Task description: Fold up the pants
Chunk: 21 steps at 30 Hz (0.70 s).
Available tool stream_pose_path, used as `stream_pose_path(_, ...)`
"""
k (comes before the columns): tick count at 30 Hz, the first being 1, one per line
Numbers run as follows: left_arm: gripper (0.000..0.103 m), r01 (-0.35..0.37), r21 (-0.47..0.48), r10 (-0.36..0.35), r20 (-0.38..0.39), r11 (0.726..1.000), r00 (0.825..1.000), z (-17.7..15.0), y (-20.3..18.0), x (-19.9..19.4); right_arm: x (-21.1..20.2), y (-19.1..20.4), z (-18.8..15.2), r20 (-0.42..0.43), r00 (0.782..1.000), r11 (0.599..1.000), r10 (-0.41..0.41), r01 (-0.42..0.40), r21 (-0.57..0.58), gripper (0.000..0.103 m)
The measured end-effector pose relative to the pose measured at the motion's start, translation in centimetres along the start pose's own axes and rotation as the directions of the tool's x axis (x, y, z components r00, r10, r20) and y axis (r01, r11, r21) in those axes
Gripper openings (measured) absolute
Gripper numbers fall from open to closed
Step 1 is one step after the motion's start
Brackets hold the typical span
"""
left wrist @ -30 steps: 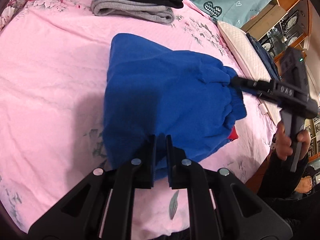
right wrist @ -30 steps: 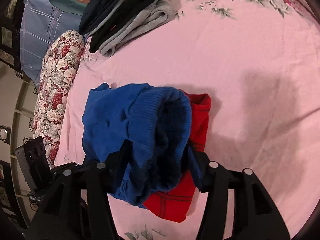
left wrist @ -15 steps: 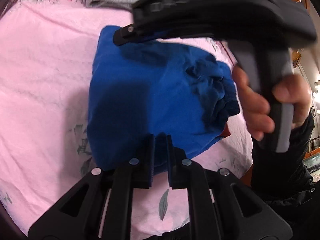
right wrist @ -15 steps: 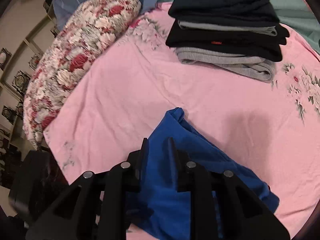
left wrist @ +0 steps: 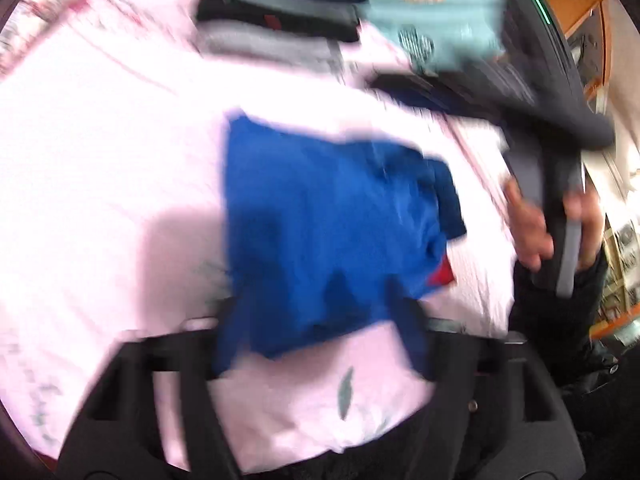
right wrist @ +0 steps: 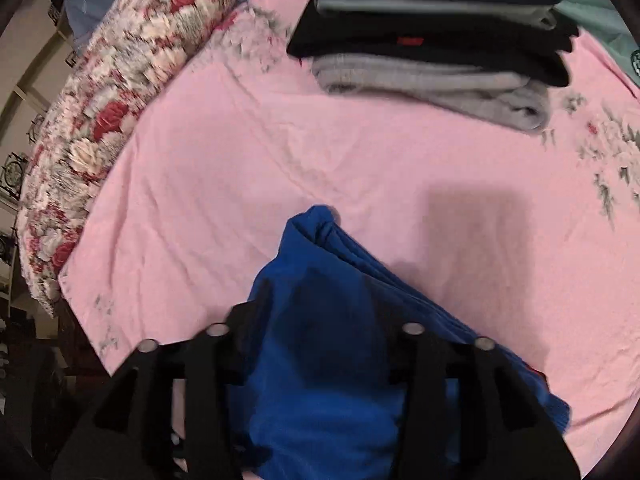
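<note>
The blue pants [left wrist: 328, 224] lie folded in a thick bundle on the pink bedsheet [left wrist: 100, 152], with a red lining corner [left wrist: 442, 276] showing at the right. My left gripper [left wrist: 320, 332] is open, its fingers spread wide at the bundle's near edge; this view is blurred. The right gripper's body [left wrist: 560, 128] shows held in a hand at the right. In the right wrist view my right gripper [right wrist: 320, 320] is open above the blue pants [right wrist: 320, 360], fingers on either side of the cloth.
A stack of folded dark and grey clothes [right wrist: 440, 52] lies at the far side of the bed, also in the left wrist view [left wrist: 280, 20]. A floral pillow [right wrist: 100, 100] lies along the left. A teal cloth [left wrist: 432, 4] and wooden shelves [left wrist: 580, 12] are at the right.
Both grippers have opened and let go of the blue pants, which lie folded on the sheet. The left gripper is moving, so its view is blurred.
</note>
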<state>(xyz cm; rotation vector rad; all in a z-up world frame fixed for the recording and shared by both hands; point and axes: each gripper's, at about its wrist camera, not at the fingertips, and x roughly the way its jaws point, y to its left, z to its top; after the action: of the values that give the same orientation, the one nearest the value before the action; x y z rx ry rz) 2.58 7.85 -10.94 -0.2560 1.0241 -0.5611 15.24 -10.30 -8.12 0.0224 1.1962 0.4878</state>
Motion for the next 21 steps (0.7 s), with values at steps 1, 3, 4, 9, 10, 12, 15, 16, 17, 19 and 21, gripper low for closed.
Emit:
stream_pose_path(1,0.074,-0.010,-0.001,0.010,0.023,1.000,1.000,0.3,0.3,-0.7,-2.8,-0.8,-0.8,0.077,0.997,1.000,-0.012,0.012,0.000,0.080)
stream_pose_path(3,0.074,-0.012,-0.028,0.013,0.029,1.000,1.000,1.4,1.3,-0.7,-6.5,-2.5,-2.7,0.183,0.980,0.997,-0.071,0.066,0.032,0.100)
stream_pose_path(4,0.074,-0.018,-0.061,0.019,0.014,0.998,1.000,2.0,2.2,-0.1,-7.9,-3.7,-3.7,0.216,0.971,0.994,-0.104,0.092,0.061,0.100)
stream_pose_path(9,0.074,0.043,-0.195,-0.061,-0.089,0.980,0.994,3.7,5.9,3.0,-7.8,-9.7,-9.1,0.138,0.987,0.960,-0.088,0.047,0.275,0.100)
stream_pose_path(10,0.074,0.058,-0.219,-0.083,-0.109,0.974,0.991,3.9,6.3,3.8,-7.3,-10.4,-10.3,0.122,0.991,0.953,-0.057,0.017,0.304,0.100)
stream_pose_path(12,0.074,0.096,-0.255,-0.135,-0.139,0.962,0.981,4.0,6.5,5.3,-6.0,-11.6,-11.9,0.094,0.995,0.935,0.012,-0.044,0.352,0.100)
stream_pose_path(15,0.074,0.123,-0.270,-0.171,-0.161,0.955,0.972,4.3,6.0,6.9,-4.2,-12.2,-12.9,0.074,0.990,0.901,0.116,-0.136,0.412,0.100)
stream_pose_path(16,0.074,0.124,-0.264,-0.172,-0.164,0.956,0.971,4.5,5.7,7.3,-3.6,-12.4,-13.0,0.062,0.988,0.892,0.143,-0.156,0.424,0.100)
stream_pose_path(17,0.074,0.136,-0.265,-0.186,-0.173,0.955,0.967,4.7,5.5,7.8,-3.3,-12.2,-13.0,0.052,0.987,0.890,0.151,-0.158,0.429,0.100)
stream_pose_path(19,0.075,0.157,-0.272,-0.212,-0.184,0.949,0.960,5.0,5.1,8.5,-2.6,-12.3,-13.0,0.038,0.984,0.882,0.173,-0.172,0.439,0.100)
stream_pose_path(21,0.076,0.160,-0.269,-0.217,-0.195,0.950,0.957,5.3,4.7,9.1,-2.1,-12.1,-12.8,0.042,0.978,0.879,0.206,-0.204,0.431,0.102)
